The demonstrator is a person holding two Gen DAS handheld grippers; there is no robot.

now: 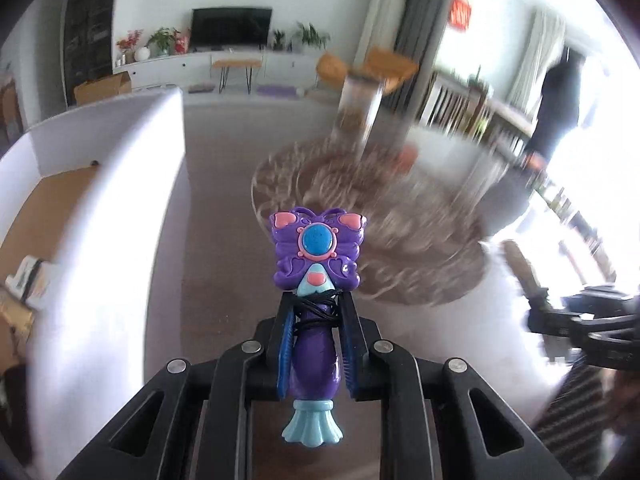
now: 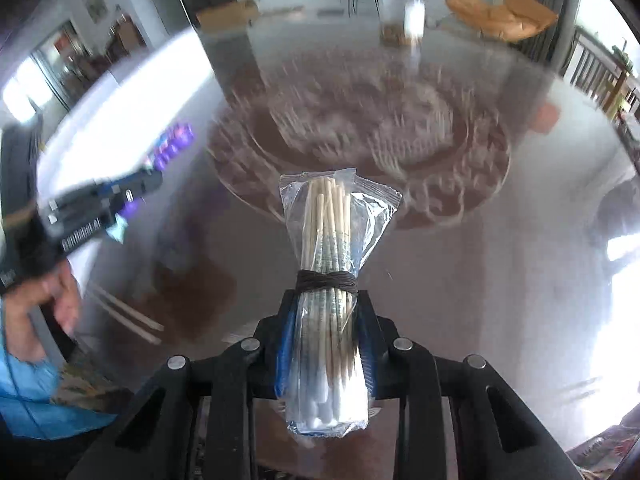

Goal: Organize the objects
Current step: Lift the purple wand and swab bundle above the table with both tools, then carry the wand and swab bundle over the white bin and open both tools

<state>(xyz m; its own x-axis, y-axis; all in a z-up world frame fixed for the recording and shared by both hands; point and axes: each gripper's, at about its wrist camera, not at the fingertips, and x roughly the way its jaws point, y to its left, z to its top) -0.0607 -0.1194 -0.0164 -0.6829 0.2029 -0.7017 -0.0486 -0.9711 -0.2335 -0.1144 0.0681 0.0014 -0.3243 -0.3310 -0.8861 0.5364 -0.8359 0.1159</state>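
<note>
My left gripper (image 1: 314, 304) is shut on a purple butterfly toy wand (image 1: 318, 248) with a blue button and a light blue base, held upright above the table. My right gripper (image 2: 326, 300) is shut on a clear plastic pack of cotton swabs (image 2: 332, 232) bound with a dark band. A blurred clear patterned glass tray (image 1: 360, 216) lies on the table ahead of both grippers; it also shows in the right wrist view (image 2: 360, 132). The left gripper with the purple toy shows at the left of the right wrist view (image 2: 120, 196).
A white open box (image 1: 100, 184) stands at the left. A glass jar (image 1: 358, 108) stands behind the tray, also in the right wrist view (image 2: 404, 20). A small orange object (image 2: 546, 118) lies at the right. Loose chopsticks (image 2: 128, 316) lie near left. The right gripper (image 1: 580, 320) shows at the right edge.
</note>
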